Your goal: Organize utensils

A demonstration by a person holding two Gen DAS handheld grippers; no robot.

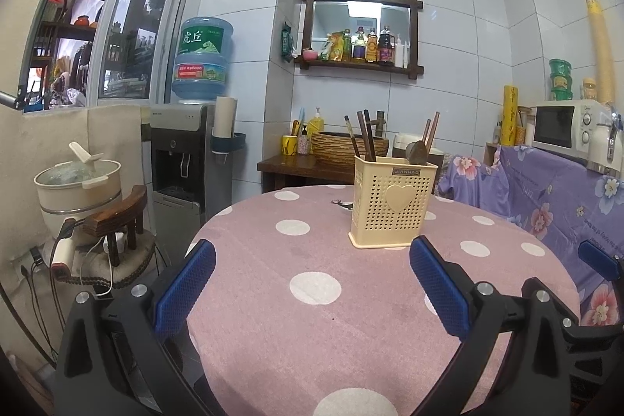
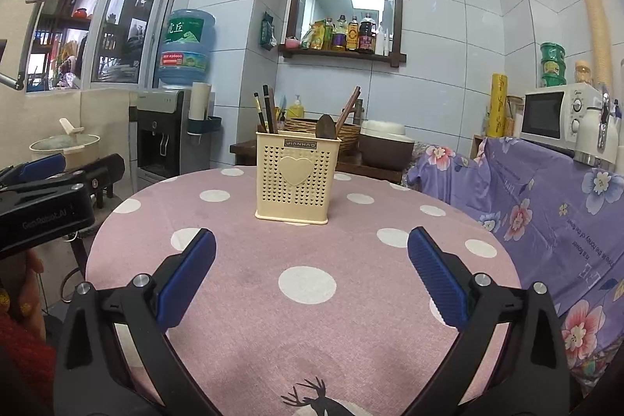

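A cream perforated utensil holder (image 1: pixel 393 203) (image 2: pixel 296 182) with a heart on its front stands upright on the round pink polka-dot table (image 1: pixel 312 299) (image 2: pixel 304 260). Dark chopsticks (image 1: pixel 364 135) (image 2: pixel 266 110) lean in its left part. A brown spoon (image 1: pixel 416 153) (image 2: pixel 326 127) and more chopsticks (image 1: pixel 432 131) (image 2: pixel 348 107) stand in its right part. My left gripper (image 1: pixel 312 248) hangs open over the near table, well short of the holder, with nothing between its fingers. My right gripper (image 2: pixel 312 240) is open too, empty, facing the holder from nearby. A small dark item (image 1: pixel 343 204) lies behind the holder's left side.
A water dispenser (image 1: pixel 187 151) and a chair (image 1: pixel 117 221) with a pot (image 1: pixel 78 182) stand left of the table. A floral purple cloth (image 2: pixel 546 205) covers the furniture on the right, with a microwave (image 2: pixel 557 115) on top. A wooden stand with a basket (image 1: pixel 343 147) is behind.
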